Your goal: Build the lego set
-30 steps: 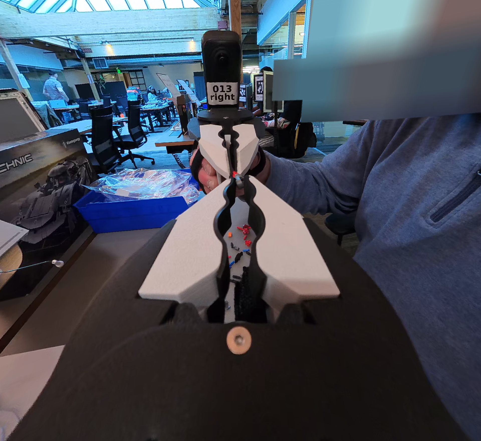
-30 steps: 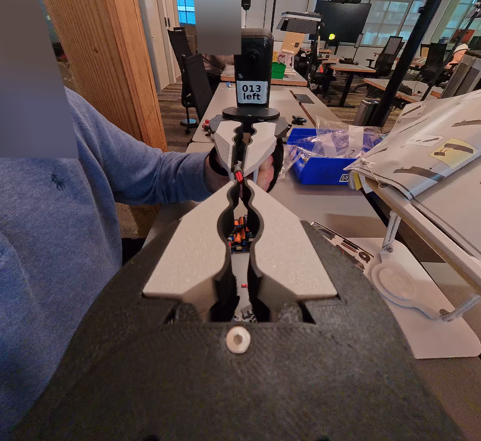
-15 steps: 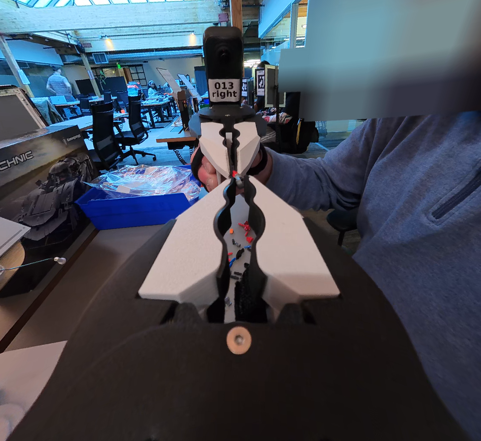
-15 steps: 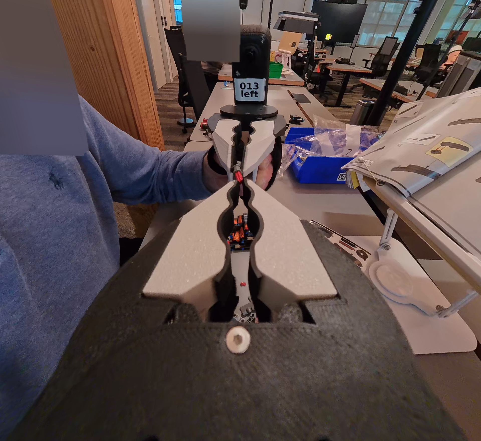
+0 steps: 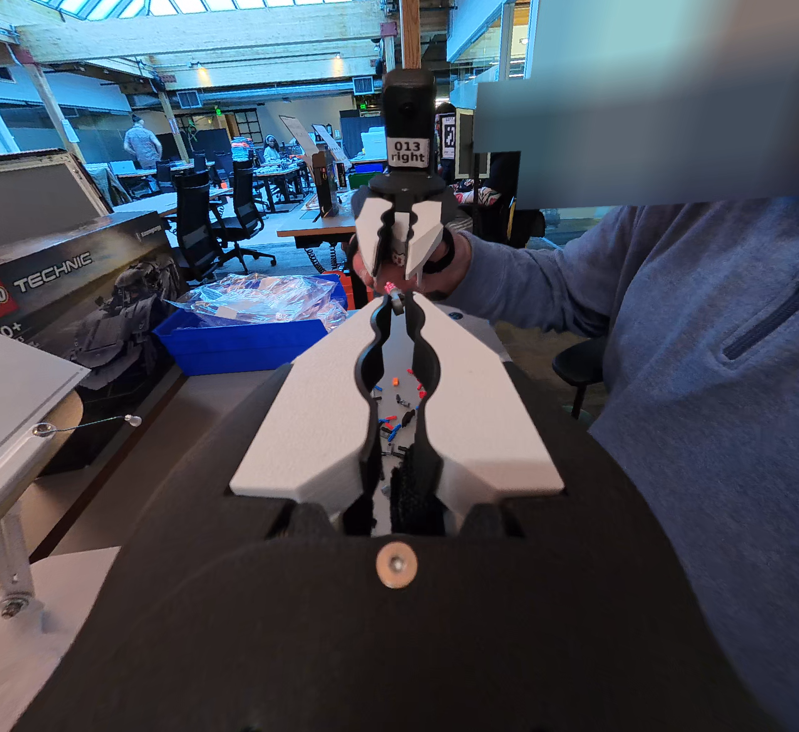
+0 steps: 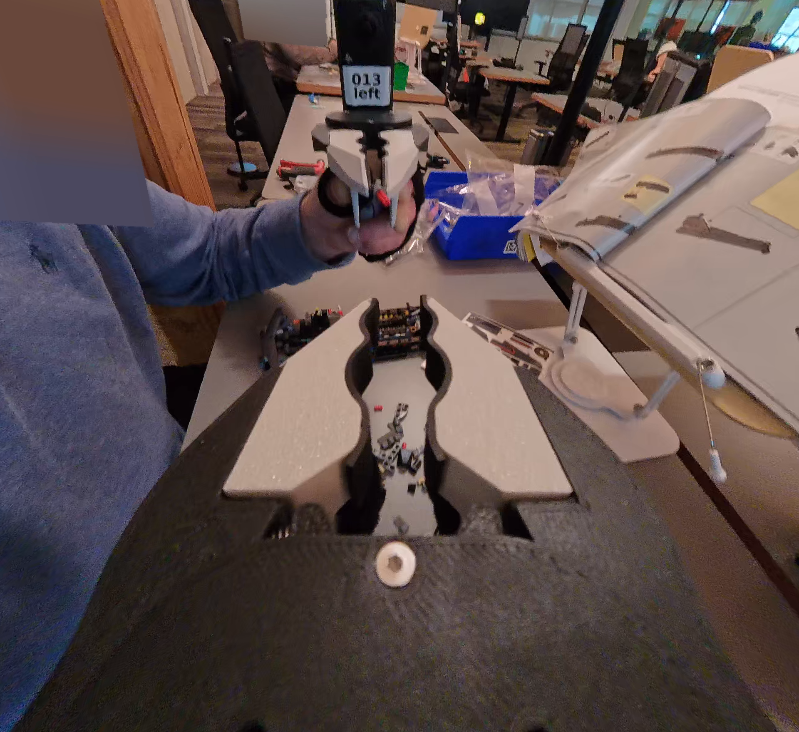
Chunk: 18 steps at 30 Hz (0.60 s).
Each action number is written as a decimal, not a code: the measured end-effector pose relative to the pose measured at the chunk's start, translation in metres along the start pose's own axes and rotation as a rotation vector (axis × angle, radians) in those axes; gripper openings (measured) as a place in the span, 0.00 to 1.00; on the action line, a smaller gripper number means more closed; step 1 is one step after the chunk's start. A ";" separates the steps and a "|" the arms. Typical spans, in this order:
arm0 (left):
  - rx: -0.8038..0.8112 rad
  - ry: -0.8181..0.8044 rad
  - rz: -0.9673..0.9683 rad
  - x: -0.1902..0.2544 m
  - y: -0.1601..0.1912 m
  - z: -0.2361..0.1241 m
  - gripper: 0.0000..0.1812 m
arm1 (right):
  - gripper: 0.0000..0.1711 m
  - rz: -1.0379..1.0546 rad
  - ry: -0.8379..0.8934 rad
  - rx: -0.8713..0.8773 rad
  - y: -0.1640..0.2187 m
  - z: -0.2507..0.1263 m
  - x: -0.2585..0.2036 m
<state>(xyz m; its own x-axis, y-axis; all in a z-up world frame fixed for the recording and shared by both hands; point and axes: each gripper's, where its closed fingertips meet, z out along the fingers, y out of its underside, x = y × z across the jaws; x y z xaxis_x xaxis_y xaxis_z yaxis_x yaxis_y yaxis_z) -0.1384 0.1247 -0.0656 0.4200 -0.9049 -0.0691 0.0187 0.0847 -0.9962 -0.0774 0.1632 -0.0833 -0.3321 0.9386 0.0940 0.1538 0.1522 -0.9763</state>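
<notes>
I am opening the right gripper (image 6: pixel 398 300) and backing away. The left gripper (image 5: pixel 397 299) is staying clenched on the small grey connector with red pin (image 5: pixel 396 305), above the black part-built model (image 6: pixel 395 333). Joint probably seated.

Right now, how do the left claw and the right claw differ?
1. The left claw grips a small grey-and-red piece; the right claw holds nothing.
2. The left claw's jaws are nearly closed; the right claw's stand well apart.
3. The left claw points at the right claw; the right claw aims lower, at the partly built model.
Both have white fingers and are off the table.
</notes>
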 end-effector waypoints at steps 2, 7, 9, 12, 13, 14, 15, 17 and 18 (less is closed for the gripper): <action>0.003 -0.004 -0.005 0.002 -0.001 -0.001 0.03 | 0.10 0.009 0.019 -0.017 0.006 -0.012 -0.002; -0.007 -0.006 -0.016 0.013 -0.003 -0.004 0.03 | 0.12 -0.002 0.087 -0.136 0.033 -0.039 -0.010; -0.019 -0.012 -0.014 0.021 -0.003 -0.005 0.03 | 0.13 -0.003 0.111 -0.205 0.051 -0.049 -0.016; -0.042 -0.013 -0.014 0.034 -0.001 -0.004 0.03 | 0.12 0.003 0.120 -0.327 0.085 -0.062 -0.030; -0.050 -0.014 -0.015 0.038 0.000 -0.004 0.03 | 0.13 0.004 0.129 -0.369 0.097 -0.066 -0.034; -0.056 -0.015 -0.017 0.040 0.001 -0.004 0.03 | 0.12 0.005 0.129 -0.409 0.110 -0.069 -0.039; -0.058 -0.015 -0.021 0.043 0.002 -0.004 0.02 | 0.12 0.014 0.120 -0.440 0.122 -0.070 -0.046; -0.064 -0.016 -0.025 0.047 0.004 -0.004 0.02 | 0.10 0.042 0.102 -0.498 0.145 -0.072 -0.058; -0.062 -0.016 -0.029 0.049 0.005 -0.003 0.02 | 0.10 0.051 0.091 -0.526 0.156 -0.070 -0.065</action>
<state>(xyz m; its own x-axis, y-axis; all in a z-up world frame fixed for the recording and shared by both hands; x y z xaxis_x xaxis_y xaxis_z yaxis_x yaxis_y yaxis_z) -0.1209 0.0795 -0.0742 0.4348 -0.8996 -0.0398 -0.0253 0.0320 -0.9992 0.0335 0.1481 -0.2279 -0.2339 0.9683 0.0882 0.6213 0.2186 -0.7525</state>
